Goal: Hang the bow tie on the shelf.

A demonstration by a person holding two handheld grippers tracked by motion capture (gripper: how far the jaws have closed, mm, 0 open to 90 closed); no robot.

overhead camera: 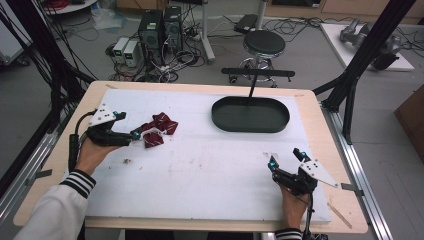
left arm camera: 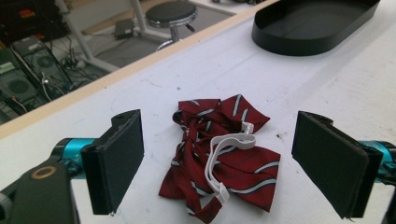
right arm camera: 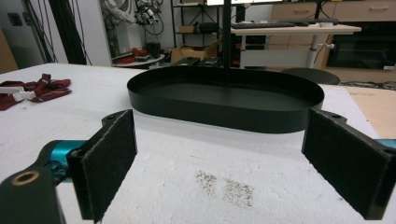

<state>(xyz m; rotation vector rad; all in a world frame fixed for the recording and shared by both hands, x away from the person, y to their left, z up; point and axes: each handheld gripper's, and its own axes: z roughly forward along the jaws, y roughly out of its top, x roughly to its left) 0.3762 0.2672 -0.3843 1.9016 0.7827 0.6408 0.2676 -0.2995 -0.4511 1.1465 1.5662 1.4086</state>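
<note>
Both tools spread apart; bow tie point(left arm camera: 223, 156) lies between left tool point(left arm camera: 219, 163) jaws, untouched.

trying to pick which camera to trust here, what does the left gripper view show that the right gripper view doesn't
Left gripper view alone: the white elastic strap lying across the red striped bow tie, and the left gripper with its jaws wide open either side of the tie, not touching it.

Right gripper view alone: a patch of dark specks on the white table cover, and the right gripper open with nothing between its jaws.

Both: the bow tie and the empty black oval tray.
</note>
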